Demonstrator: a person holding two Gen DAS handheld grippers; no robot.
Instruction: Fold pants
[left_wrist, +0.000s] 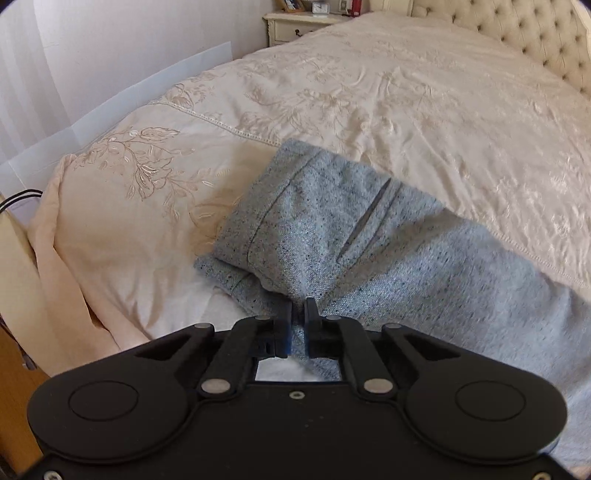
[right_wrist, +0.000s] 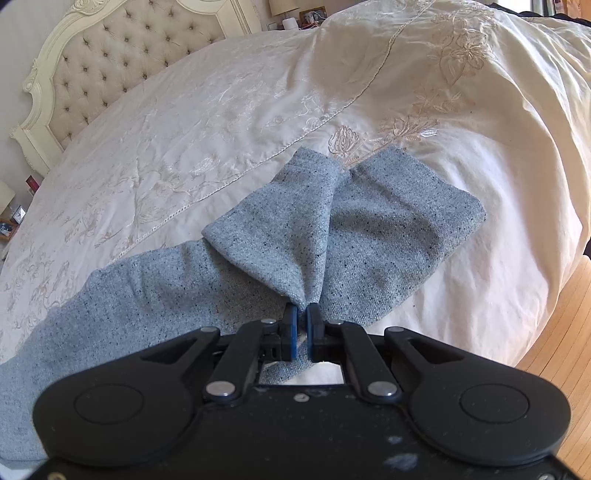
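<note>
On the cream embroidered bedspread (left_wrist: 388, 96), the grey speckled pants (left_wrist: 369, 240) are lying stretched across the bed, waist end with its slit pocket bunching toward the left gripper (left_wrist: 298, 310). That gripper's fingers are pinching nearly together on a fold of the fabric. Over at the leg ends, the right gripper (right_wrist: 302, 314) is clamping a gathered ridge of cloth too, cuffs fanning out beyond it. Behind sit the tufted headboard (right_wrist: 110, 55) and a nightstand (left_wrist: 295, 22); no label or writing is reading clearly anywhere.
</note>
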